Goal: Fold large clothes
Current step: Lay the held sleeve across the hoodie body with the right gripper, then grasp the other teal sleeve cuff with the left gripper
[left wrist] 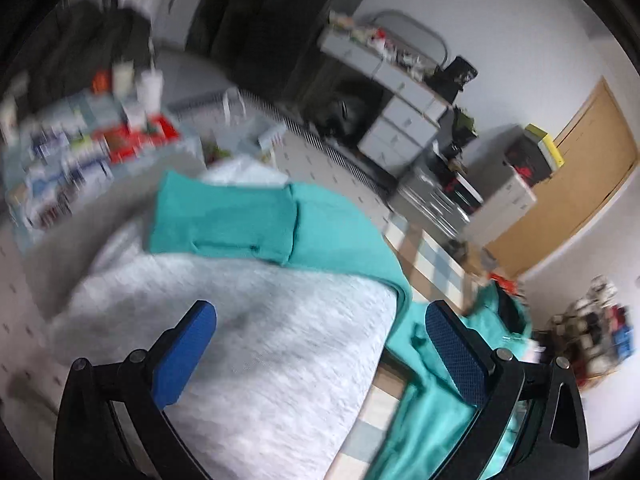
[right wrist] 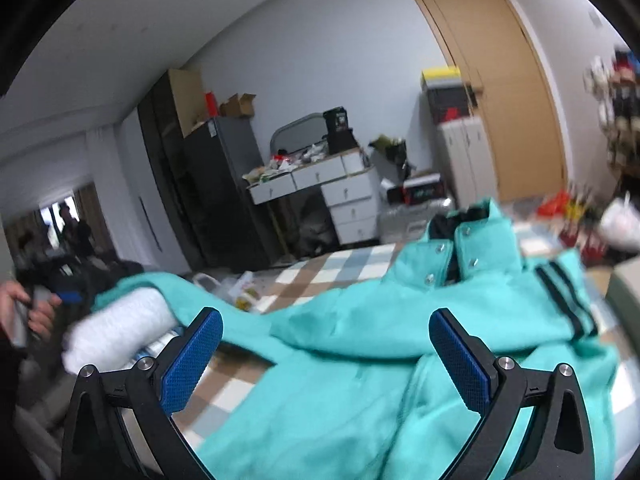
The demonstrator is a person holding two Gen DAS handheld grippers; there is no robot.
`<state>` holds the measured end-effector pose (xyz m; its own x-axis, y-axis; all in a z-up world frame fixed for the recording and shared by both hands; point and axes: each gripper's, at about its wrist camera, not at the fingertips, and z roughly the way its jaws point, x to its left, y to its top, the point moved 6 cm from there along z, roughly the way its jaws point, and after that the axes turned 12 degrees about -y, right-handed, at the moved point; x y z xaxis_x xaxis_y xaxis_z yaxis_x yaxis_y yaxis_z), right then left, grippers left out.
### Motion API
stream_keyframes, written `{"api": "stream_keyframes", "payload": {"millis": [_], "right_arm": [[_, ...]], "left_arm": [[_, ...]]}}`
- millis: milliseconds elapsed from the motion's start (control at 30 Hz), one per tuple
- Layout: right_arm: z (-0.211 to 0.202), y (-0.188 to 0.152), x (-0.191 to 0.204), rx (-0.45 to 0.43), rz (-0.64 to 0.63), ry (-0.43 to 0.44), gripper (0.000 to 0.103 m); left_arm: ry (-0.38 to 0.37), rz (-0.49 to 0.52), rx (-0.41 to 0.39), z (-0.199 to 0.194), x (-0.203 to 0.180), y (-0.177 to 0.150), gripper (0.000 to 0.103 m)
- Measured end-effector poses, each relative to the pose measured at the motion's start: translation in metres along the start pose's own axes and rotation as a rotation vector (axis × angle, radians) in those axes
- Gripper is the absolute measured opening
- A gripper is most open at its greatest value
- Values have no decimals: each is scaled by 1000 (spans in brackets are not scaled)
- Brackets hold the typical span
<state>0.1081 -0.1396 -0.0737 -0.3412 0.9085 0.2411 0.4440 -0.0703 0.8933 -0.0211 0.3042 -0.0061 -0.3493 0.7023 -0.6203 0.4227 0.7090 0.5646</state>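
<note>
A large teal jacket (right wrist: 360, 360) with a white fleece lining (left wrist: 260, 340), snap collar (right wrist: 452, 248) and dark-striped cuff (right wrist: 568, 300) lies spread on a checkered surface (right wrist: 320, 276). In the left wrist view the lining faces up and a teal sleeve (left wrist: 224, 216) lies folded across its far end. My left gripper (left wrist: 320, 320) is open above the lining, holding nothing. My right gripper (right wrist: 326, 328) is open above the jacket's teal body, holding nothing. The other hand (right wrist: 24, 312) shows at the left edge by the rolled lining (right wrist: 120, 320).
A white dresser (right wrist: 340, 192) with clutter, a dark cabinet (right wrist: 208, 184) and a wooden door (right wrist: 500, 92) stand behind. Boxes and bottles (left wrist: 80, 140) crowd the far left in the left wrist view. A shelf with small items (left wrist: 592, 328) stands at the right.
</note>
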Motion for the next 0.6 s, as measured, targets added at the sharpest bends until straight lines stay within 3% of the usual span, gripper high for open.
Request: {"api": "stream_keyframes", "payload": {"millis": [100,167,233,500,567,600], "right_arm": [[-6,0,0,31,53,49,103],[-8,-1,3,49,50,59,103],[-13,-4,9,56,34,62,103],[-18,-10,20,35,-54,5,103],[-17,-11,21,41,-61,6,103],[-15,-12,22,48,-65,11,103]], "left_arm": [[-49,-71,71,22,12,-1,102],[-106,-134,95,39,17,-1,102],[-115,-176,86,52,22,4,102],[-59,-267,28,75,42,24,101],[-54,-291,7,73,48,26,85],[-49,-302,8,73,49,25,73]]}}
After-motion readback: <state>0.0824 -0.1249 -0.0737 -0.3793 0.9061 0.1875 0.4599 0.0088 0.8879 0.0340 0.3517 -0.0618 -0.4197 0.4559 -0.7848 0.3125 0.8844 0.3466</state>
